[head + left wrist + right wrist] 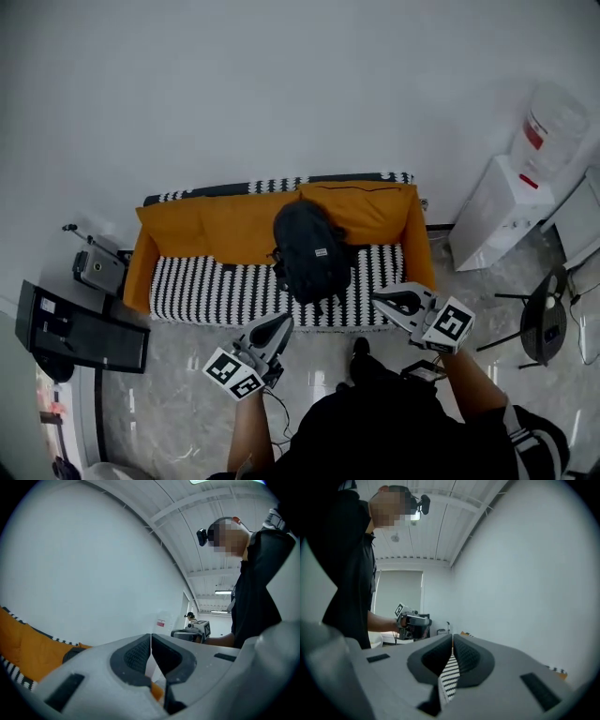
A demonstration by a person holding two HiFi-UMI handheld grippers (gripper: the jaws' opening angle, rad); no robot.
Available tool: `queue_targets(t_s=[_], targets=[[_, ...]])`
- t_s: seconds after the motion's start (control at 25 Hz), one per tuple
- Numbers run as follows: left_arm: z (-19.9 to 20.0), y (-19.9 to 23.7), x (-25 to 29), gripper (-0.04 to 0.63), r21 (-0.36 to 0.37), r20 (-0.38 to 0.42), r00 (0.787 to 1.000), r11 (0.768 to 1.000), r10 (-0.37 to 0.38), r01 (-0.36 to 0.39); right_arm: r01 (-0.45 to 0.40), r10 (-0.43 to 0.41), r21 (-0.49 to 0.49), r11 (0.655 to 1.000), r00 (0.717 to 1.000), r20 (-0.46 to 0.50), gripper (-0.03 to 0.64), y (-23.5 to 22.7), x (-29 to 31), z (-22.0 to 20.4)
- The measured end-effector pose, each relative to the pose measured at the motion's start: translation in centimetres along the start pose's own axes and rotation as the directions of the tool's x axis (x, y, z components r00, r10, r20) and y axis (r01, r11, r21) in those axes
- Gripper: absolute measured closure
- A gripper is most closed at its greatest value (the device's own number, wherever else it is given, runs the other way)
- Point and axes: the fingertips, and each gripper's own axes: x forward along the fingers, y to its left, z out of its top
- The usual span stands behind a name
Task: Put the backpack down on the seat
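Head view looked steeply down on a sofa (417,248) set against a white wall (281,84). Its seat (206,291) had a black-and-white striped cover, and orange cushions (216,225) lined its back and ends. The black backpack (311,248) stood on the seat a little right of the middle, with its top leaning on the orange back cushions and its lower end near the front edge.

Both tools were held out over the marble-patterned floor (169,412) in front of the sofa, apart from the backpack and touching nothing. The left gripper (284,322) pointed toward the seat's front edge below and left of the backpack. The right gripper (382,300) lay just beside the seat's front right corner.

Left gripper view showed that tool's jaws pressed together with nothing between them. Right gripper view showed the same: pads closed on each other and empty, with only the striped cover visible past them lower down. Each of those views caught the other gripper in the person's hand.

A white water dispenser (511,202) stood right of the sofa, and a black shoe (359,350) showed between the two grippers.
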Motion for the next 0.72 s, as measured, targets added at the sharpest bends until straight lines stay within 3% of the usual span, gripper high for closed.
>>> queue_targets(t_s=[0.28,0.4,0.52,0.72], targets=[[-2.9,-5.6,-2.9,0.569,-0.032,0.019,1.000,0.999,-0.021,0.021,0.044,-0.043,0.062,0.997,0.999,-0.027,0.586,4.9,-3.7,-1.8],[-4.7,-7.4,-3.7,0.569,-0.056,0.005,1.000,0.998,-0.014,0.014,0.047,-0.047,0.062,0.997,0.999,0.006,0.586,6.1,-4.7,-0.9],[-5.5,-9.1,-4.1,0.569,-0.023,-0.016,1.000,1.000,0.004,-0.005,0.035,-0.034,0.058,0.998,0.999,-0.014,0.586,7.0,-6.1,-1.0],[-3.8,-11.3,-5.5,0.569,0.028,0.009,0.996,0.996,0.090,-0.090,-0.029,0.021,0.100,0.995,0.996,0.084,0.586,7.4,-8.5,0.1]])
